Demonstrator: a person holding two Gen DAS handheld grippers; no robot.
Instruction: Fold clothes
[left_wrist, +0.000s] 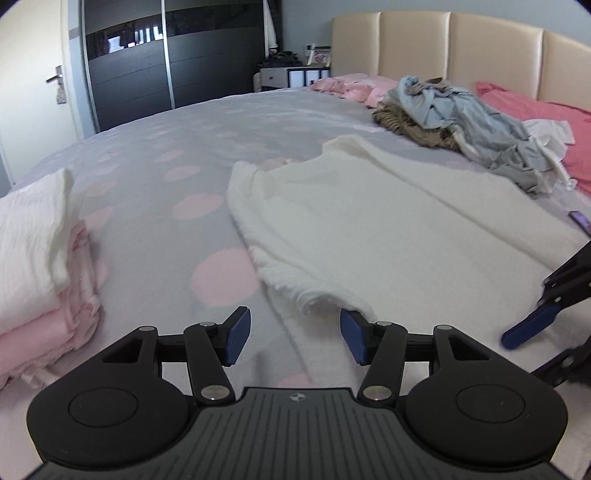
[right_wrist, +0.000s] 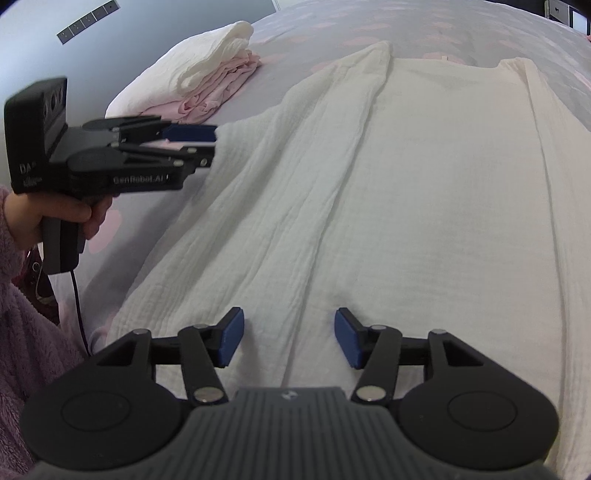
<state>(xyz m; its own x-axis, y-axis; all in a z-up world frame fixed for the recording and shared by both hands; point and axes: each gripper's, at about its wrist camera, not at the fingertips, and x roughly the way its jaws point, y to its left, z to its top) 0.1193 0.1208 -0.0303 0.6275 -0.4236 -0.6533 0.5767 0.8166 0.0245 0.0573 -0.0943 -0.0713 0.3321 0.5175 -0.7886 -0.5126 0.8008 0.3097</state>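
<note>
The white garment (right_wrist: 424, 206) lies spread flat on the bed (left_wrist: 166, 147), both long sides folded inward, its near hem by the bed's front edge and its neck end pointing away. To its left a wide strip of bedspread stays bare, up to the stack of folded clothes (left_wrist: 40, 266) near the bed's left edge, white piece on top of pink ones. Beyond the garment's far right corner sits a heap of unfolded clothes (left_wrist: 469, 118), close to the pillows.

The left gripper (left_wrist: 293, 339) hovers at the garment's near left corner, jaws apart; the folded edge lies by its right pad but nothing is pinched. The right gripper (right_wrist: 289, 338) hangs over the garment's near middle, jaws apart, with only flat cloth under the gap. In the right wrist view a hand (right_wrist: 70, 218) in a fuzzy purple sleeve holds the left gripper's handle, whose side reads "GenRobot.AI".

The bedspread is grey with pink dots. A padded cream headboard (left_wrist: 461, 48) stands behind, a dark sliding wardrobe (left_wrist: 162, 55) and a door with a lever handle to the left
</note>
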